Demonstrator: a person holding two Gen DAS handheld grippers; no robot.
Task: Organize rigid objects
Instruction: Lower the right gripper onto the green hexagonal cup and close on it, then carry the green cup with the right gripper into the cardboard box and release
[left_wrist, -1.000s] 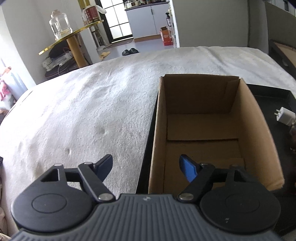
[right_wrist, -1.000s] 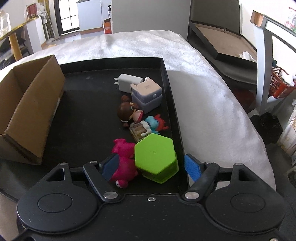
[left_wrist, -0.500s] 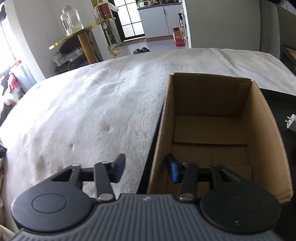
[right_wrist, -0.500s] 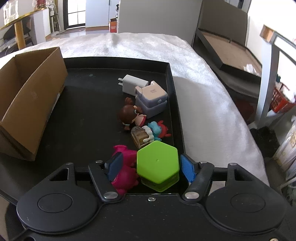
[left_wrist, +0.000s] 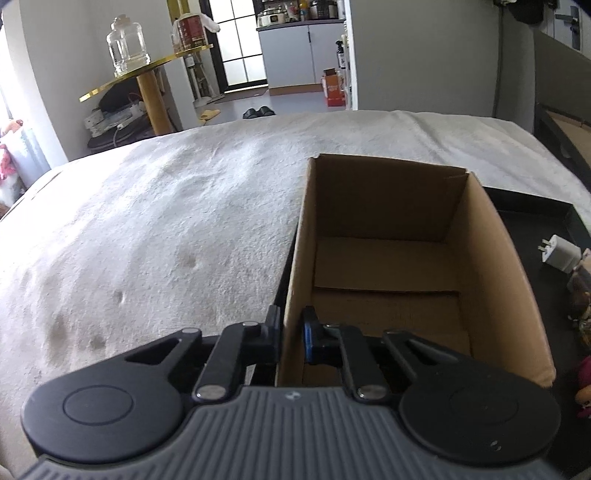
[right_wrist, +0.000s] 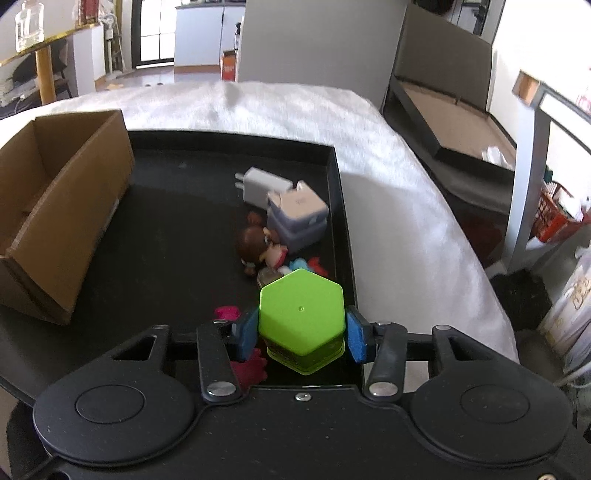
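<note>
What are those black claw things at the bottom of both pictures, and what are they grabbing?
They are two pinching tools a person holds, each carrying its own camera. In the left hand's picture, the left gripper pinches the side wall of the brown cardboard box. In the right hand's picture, the right gripper is closing its blue pads on the green six-sided container. It stands in the black tray, among a white plug charger, a grey-white cube and small toy figures.

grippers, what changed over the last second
Both closed. The left gripper pinched the cardboard box wall. The right gripper is closing on the green hexagonal container, its fingers at its sides. The black tray and white charger stayed put.
</note>
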